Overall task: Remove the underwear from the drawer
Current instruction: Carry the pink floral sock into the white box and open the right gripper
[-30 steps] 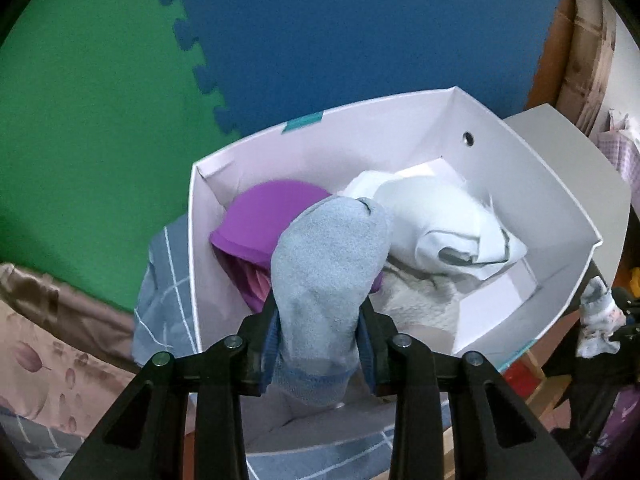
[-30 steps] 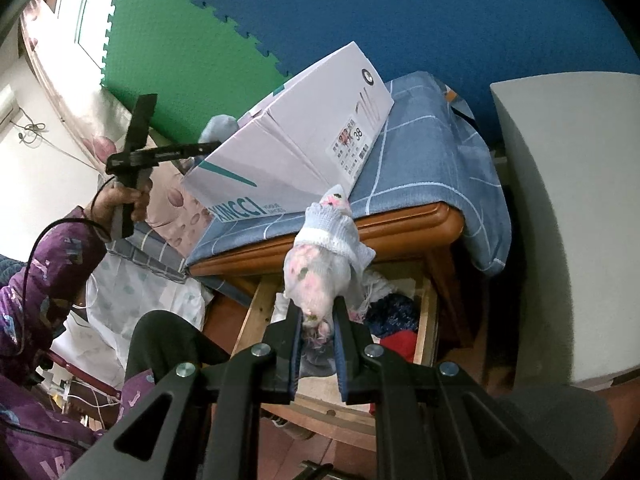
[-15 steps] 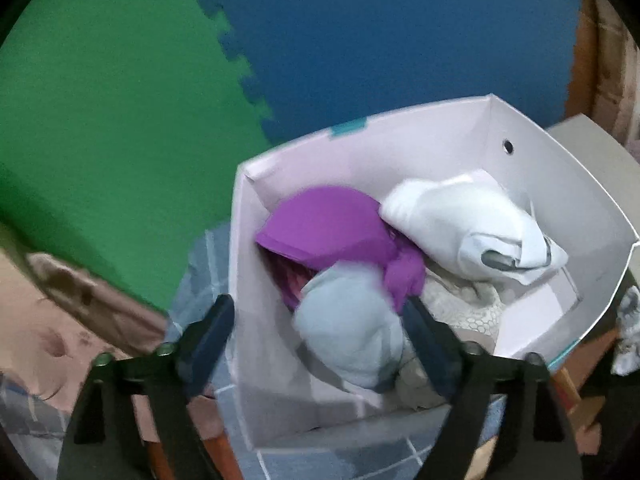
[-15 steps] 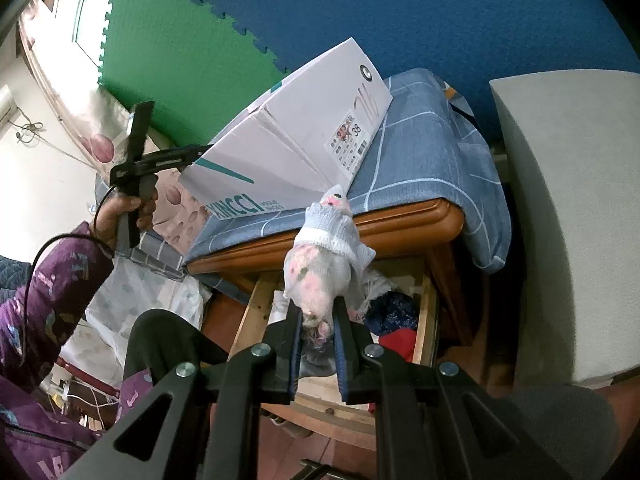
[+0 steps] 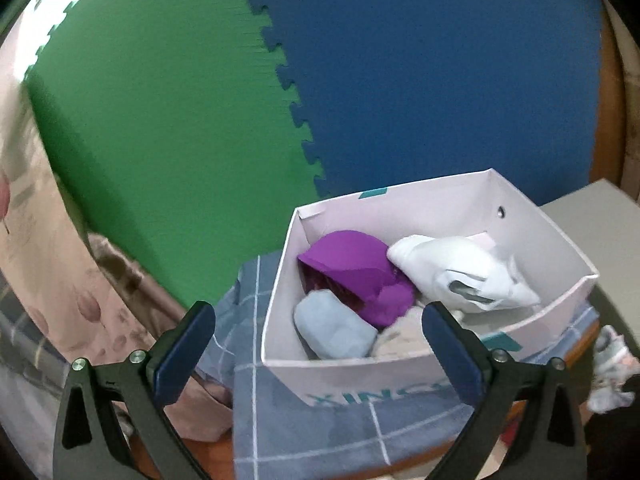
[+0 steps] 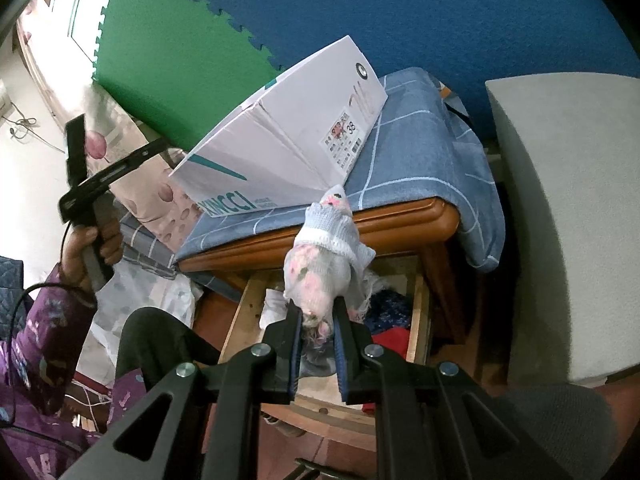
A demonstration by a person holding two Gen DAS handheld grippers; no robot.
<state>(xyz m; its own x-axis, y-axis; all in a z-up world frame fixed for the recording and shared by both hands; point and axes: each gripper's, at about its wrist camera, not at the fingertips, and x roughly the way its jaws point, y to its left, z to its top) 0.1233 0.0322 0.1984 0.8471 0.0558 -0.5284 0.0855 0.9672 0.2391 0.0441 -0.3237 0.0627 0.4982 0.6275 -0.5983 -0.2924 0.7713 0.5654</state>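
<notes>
Dropped grey bundle (image 5: pixel 334 330) lies in box (image 5: pixel 280 292); L claw (image 5: pixel 316 332) just opened.

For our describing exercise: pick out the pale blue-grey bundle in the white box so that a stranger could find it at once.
Start at the white cardboard box on the blue checked cloth. Inside, look to its near left corner, below the purple garment. The blue-grey bundle lies there, the only pale blue piece, rounded and lower than the white bundle to the right.

green foam mat (image 5: pixel 152 128) and blue foam mat (image 5: pixel 440 80) interlock on the wall, pink floral curtain (image 5: pixel 44 280) at left, blue checked cloth (image 6: pixel 416 160) over wooden table edge (image 6: pixel 320 240), grey cabinet (image 6: pixel 568 216) at right
</notes>
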